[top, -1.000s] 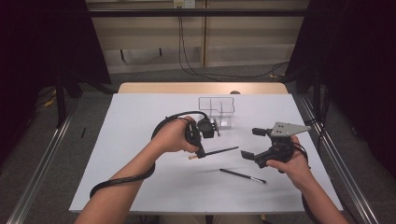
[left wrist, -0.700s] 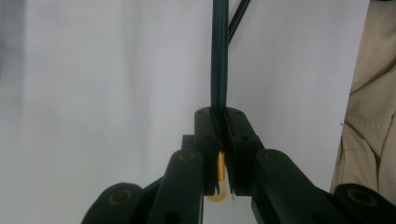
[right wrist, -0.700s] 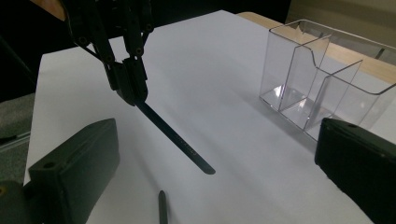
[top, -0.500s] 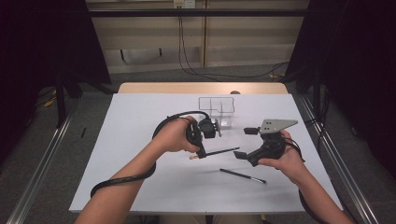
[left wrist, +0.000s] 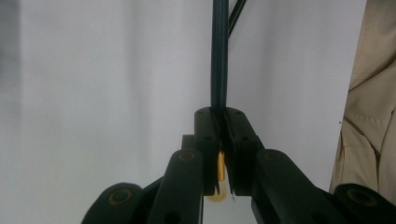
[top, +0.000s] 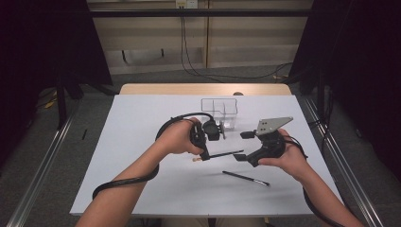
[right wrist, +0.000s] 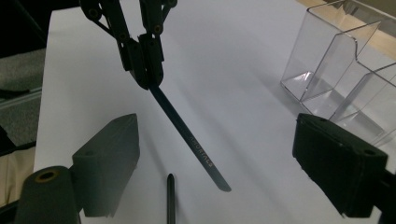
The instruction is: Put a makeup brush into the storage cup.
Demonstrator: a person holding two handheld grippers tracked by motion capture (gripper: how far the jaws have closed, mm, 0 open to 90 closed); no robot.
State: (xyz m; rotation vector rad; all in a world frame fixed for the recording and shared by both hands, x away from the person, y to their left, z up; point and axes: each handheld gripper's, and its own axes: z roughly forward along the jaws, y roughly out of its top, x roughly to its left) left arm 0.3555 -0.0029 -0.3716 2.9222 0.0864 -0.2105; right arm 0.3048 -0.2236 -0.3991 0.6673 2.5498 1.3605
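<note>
My left gripper is shut on a dark pencil near its yellowish end and holds it level above the white table, tip pointing right. In the left gripper view the jaws pinch the pencil, and the yellow end shows behind them. My right gripper is open and its jaws have just been closing; the pencil's free tip lies between them, untouched. The right gripper view shows its wide jaws, the pencil and the left gripper.
A second dark pen lies on the white table in front of the right hand, its tip below the jaws. A clear divided organizer stands just behind the grippers.
The right gripper has moved left and a little up, so the tip of the held pencil now lies between its jaws, which have narrowed slightly. The left hand and pencil have stayed put.
</note>
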